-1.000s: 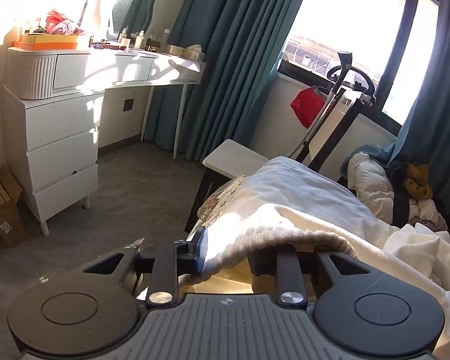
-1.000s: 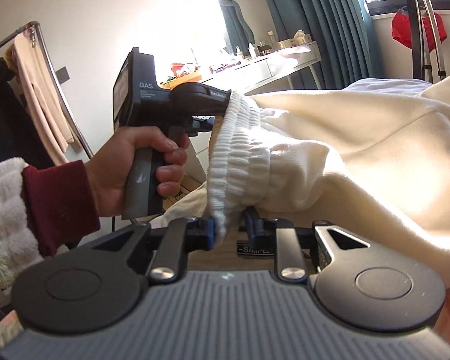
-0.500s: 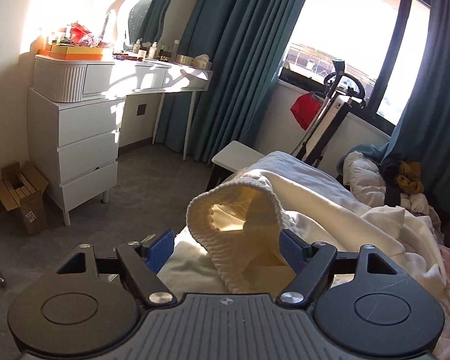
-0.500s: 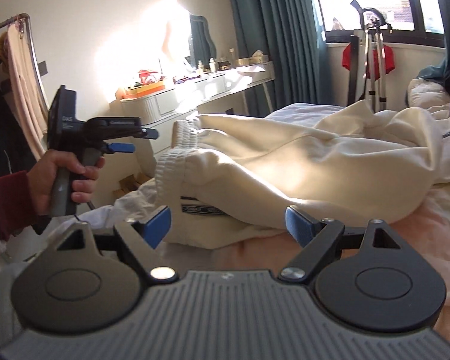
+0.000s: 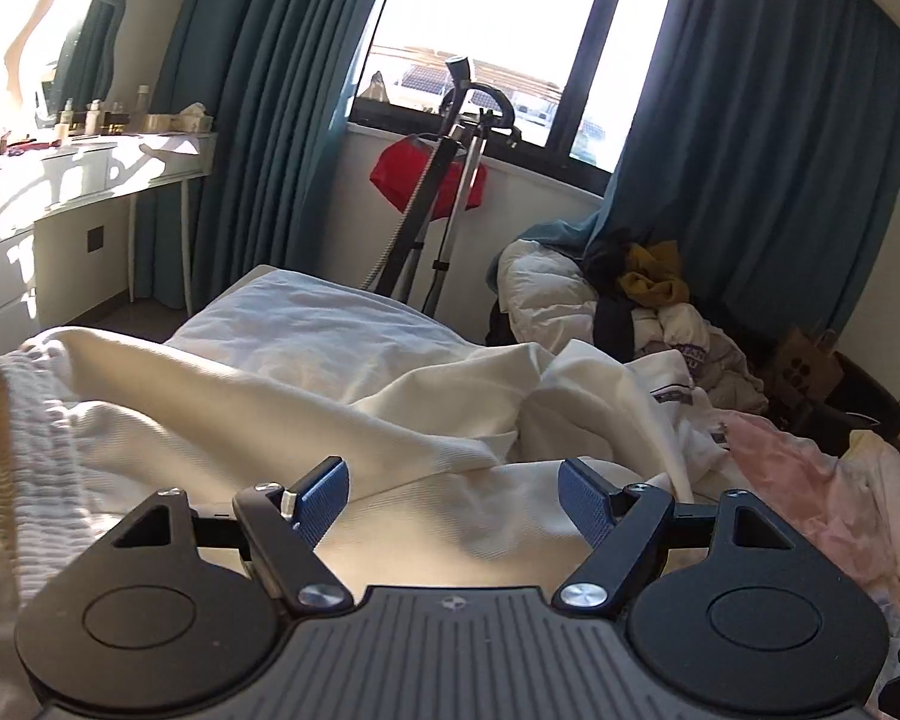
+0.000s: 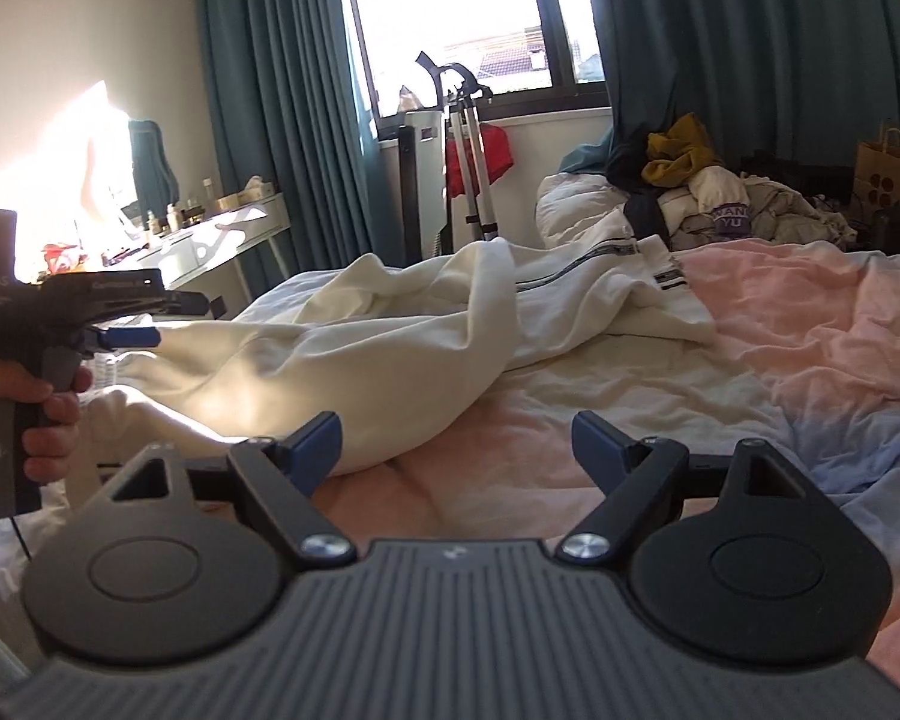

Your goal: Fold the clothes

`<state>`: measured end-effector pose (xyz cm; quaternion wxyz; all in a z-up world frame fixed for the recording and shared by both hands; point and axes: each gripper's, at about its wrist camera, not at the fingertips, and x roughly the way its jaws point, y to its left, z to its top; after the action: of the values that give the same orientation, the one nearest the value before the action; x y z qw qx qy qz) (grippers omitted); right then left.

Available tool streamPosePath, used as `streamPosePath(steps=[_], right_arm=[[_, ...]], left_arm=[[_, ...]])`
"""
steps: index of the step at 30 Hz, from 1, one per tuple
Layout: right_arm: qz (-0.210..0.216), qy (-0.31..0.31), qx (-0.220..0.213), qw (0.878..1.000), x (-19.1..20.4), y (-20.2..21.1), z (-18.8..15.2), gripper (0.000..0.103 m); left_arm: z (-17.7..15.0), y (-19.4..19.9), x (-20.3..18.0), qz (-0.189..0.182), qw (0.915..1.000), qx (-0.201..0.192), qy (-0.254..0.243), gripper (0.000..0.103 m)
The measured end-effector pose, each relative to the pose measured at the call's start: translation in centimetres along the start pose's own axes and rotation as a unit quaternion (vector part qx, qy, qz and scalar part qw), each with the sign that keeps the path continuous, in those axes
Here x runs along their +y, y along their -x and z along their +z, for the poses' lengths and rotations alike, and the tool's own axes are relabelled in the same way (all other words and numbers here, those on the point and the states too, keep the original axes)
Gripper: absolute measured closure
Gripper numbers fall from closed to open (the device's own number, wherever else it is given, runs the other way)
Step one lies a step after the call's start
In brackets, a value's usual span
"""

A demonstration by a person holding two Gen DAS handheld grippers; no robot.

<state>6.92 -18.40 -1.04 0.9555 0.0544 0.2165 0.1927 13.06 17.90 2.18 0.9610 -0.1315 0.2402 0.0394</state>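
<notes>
"DAS" is read on the left gripper (image 6: 129, 324), "YU" on a purple-banded garment (image 6: 731, 217) piled behind; both it and the right gripper (image 6: 455, 441) are spread wide, empty, the cream ribbed-waist sweatpants (image 5: 258, 420) left crumpled on the pink-sheeted bed (image 6: 810, 324).

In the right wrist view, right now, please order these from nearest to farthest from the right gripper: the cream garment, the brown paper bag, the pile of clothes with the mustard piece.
1. Cream garment: just ahead-left of the right gripper, lying on the bed.
2. Pile of clothes: at the far end of the bed, centre-right.
3. Brown paper bag: beyond the bed, far right; only slightly farther than the pile.
</notes>
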Motion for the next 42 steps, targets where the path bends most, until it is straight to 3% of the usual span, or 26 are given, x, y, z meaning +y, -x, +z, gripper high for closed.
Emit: streamPosePath(steps=[5,8,12,18,21,22,23,25,31,38,42], right_arm=[[-0.049,-0.056,-0.015,0.997,-4.4,-0.4,0.0,0.018],[-0.085,-0.113,-0.043,0.989,-6.4,-0.7,-0.5,0.016],[-0.094,-0.086,-0.05,0.991,-7.2,-2.3,-1.2,0.018],[-0.117,-0.108,-0.022,0.987,-10.0,-5.8,-2.2,0.018],[-0.113,-0.131,-0.02,0.985,-11.0,-6.4,-2.6,0.018],[-0.113,-0.133,-0.018,0.984,-11.2,-6.6,-2.7,0.018],[-0.114,-0.134,-0.014,0.984,-11.3,-6.8,-2.9,0.018],[-0.12,-0.135,-0.016,0.984,-11.4,-6.8,-3.0,0.018],[-0.14,-0.131,-0.059,0.98,-11.6,-5.7,-2.9,0.018],[-0.14,-0.138,-0.078,0.977,-11.3,-5.3,-3.2,0.018],[-0.084,-0.214,-0.092,0.969,-12.6,-3.2,-3.1,0.018]], left_arm=[[0.4,-8.8,-8.8,-0.01,0.9989,0.014,-0.043,0.025],[0.7,-15.1,-14.4,0.014,0.9936,0.011,-0.111,0.027],[1.6,-21.4,-18.0,0.037,0.99,0.016,-0.135,0.027],[1.9,-29.4,-21.9,0.07,0.9804,0.038,-0.18,0.031],[1.6,-28.1,-21.8,0.066,0.979,0.034,-0.19,0.051],[1.5,-27.5,-21.7,0.064,0.9788,0.031,-0.192,0.064],[1.4,-26.9,-21.6,0.062,0.9785,0.028,-0.195,0.084],[1.3,-25.7,-21.4,0.057,0.978,0.022,-0.2,0.097],[0.7,-22.0,-20.8,0.043,0.9759,0.004,-0.214,0.1],[-3.1,-7.6,-19.2,-0.027,0.9758,-0.038,-0.213,0.1],[-6.8,-0.6,-17.7,-0.066,0.9776,-0.043,-0.195,0.1]])
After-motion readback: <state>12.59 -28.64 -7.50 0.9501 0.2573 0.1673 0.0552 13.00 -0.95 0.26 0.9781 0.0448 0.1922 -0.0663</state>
